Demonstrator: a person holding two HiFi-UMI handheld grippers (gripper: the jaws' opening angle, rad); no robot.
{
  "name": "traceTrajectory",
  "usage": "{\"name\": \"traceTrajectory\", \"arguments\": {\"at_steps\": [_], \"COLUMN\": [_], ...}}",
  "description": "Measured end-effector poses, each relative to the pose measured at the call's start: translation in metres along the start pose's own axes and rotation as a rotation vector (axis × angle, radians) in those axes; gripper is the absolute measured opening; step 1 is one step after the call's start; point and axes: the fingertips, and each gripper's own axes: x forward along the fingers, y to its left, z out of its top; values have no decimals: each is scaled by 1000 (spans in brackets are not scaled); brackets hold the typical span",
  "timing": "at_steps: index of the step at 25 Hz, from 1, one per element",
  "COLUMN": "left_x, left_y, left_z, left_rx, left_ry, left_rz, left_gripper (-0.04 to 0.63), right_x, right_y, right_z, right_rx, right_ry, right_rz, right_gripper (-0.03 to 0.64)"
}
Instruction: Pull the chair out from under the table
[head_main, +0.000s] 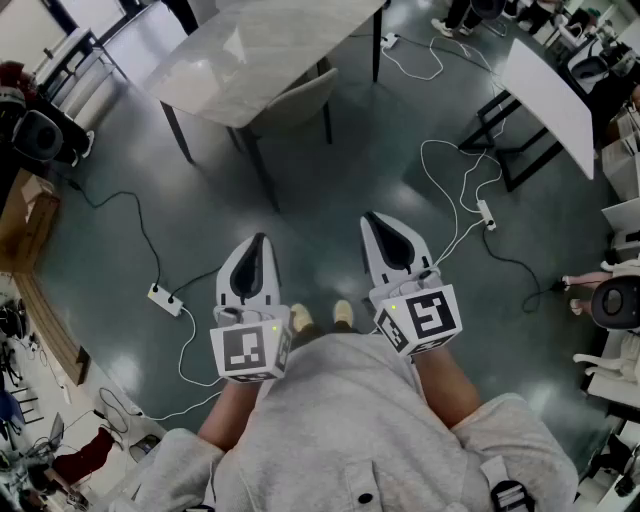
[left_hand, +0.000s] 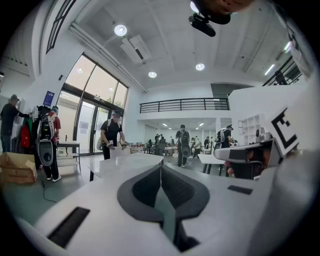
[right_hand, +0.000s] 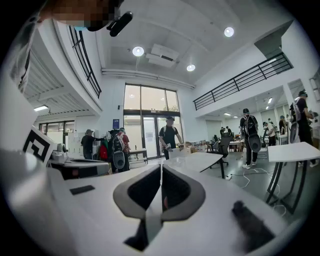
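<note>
The left gripper (head_main: 262, 240), a white two-jaw tool with dark grey pads, was closed on nothing, its jaws pressed together. The right gripper (head_main: 372, 218), of the same make, was likewise closed and empty. Both pointed forward and slightly down in front of the person's grey sweatshirt (head_main: 340, 430), well apart from the work.

The pale grey upholstered chair (head_main: 300, 98) stood at the far side of the scene. It was tucked under the white marble-topped table with black legs (head_main: 250, 50), and only its curved back showed past the near edge of the top.

The step in hand looked like the approach; no pull had begun. To do it well, the person would probably need to walk up, open one gripper and take the top rim of the backrest near its middle. The chair could then be drawn straight toward the near side, so that its legs cleared the table legs on either side. An off-centre grip would likely swing the chair. The white power strip (head_main: 165, 298) on the dark glossy floor (head_main: 330, 190) lay to the near left, off the direct path, but its cable was worth minding.

No brand or lettering could be read. The cubes carried black-and-white square markers (head_main: 250, 352), and a blue wall sign (right_hand: 116, 123) was too small to make out.
</note>
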Motion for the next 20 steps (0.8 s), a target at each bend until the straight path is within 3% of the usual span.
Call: {"name": "traceTrajectory", "arguments": {"at_steps": [6,20], "left_x": [9,-6], "left_y": [-5,-1], "left_z": [-5,-20], "left_rx": [-35,-42], "left_ry": [-15,18], "left_rz": [-21,-41], "left_gripper": [15,15], "right_x": [2,-5], "right_y": [-16,5], "right_z": [-9,-22], "right_rx": [6,29], "right_ry": [16,36], "right_rz": [-21,-24], "right_gripper": [26,25]}}
